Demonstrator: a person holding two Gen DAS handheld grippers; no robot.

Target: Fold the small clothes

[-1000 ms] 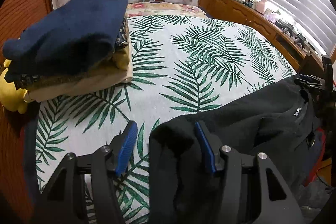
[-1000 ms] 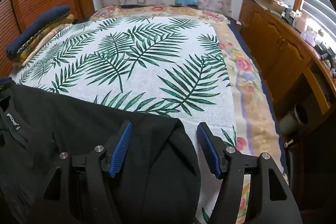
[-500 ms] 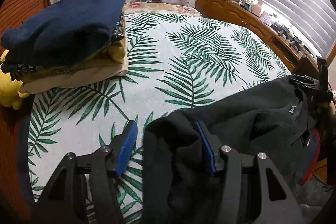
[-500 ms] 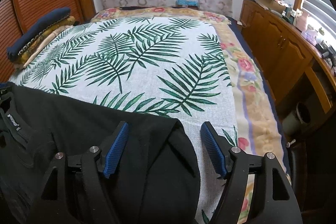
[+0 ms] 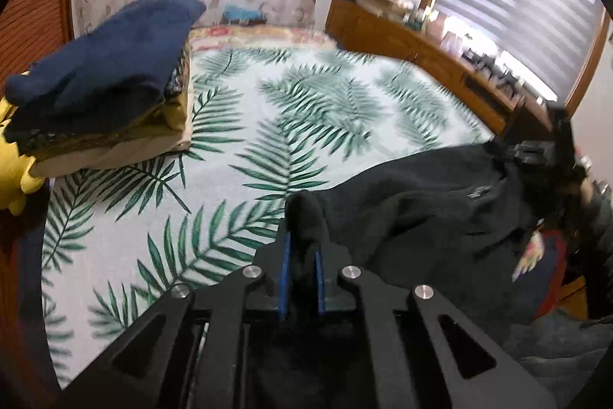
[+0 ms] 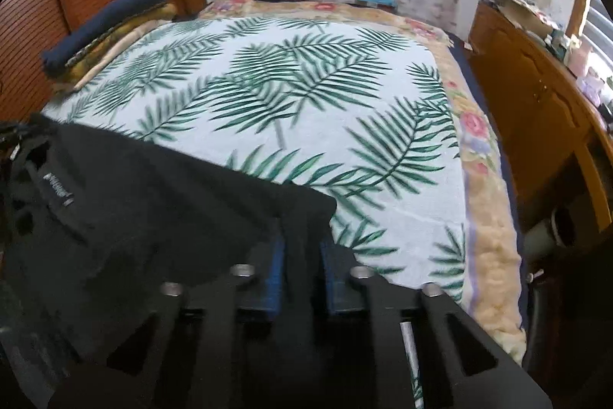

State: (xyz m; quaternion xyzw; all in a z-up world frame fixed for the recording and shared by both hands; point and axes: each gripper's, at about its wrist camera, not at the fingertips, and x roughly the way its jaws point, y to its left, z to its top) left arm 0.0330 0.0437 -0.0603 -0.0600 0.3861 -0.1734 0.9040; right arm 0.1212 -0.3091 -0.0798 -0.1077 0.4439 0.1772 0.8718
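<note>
A black garment [image 5: 421, 209] lies at the near edge of the palm-leaf bedspread [image 5: 306, 102], with a white label at its neck. My left gripper [image 5: 302, 236] has its jaws closing, and the blue pads [image 5: 284, 267] pinch a bunched corner of the garment. In the right wrist view the same black garment [image 6: 134, 198] stretches off to the left. My right gripper [image 6: 300, 240] is closing as well, its pads [image 6: 276, 267] pressing on the opposite corner. Both corners are lifted a little off the bedspread [image 6: 287, 94].
A stack of folded clothes [image 5: 107, 75] topped by a navy piece sits at the far left of the bed, also in the right wrist view as the stack [image 6: 103, 22]. A yellow toy [image 5: 11, 156] lies beside it. A wooden dresser [image 6: 536, 94] runs along the right.
Both grippers went from wide open around the black garment's corners to shut on them. Both have lifted and moved a little, and the fabric is drawn up between them.
</note>
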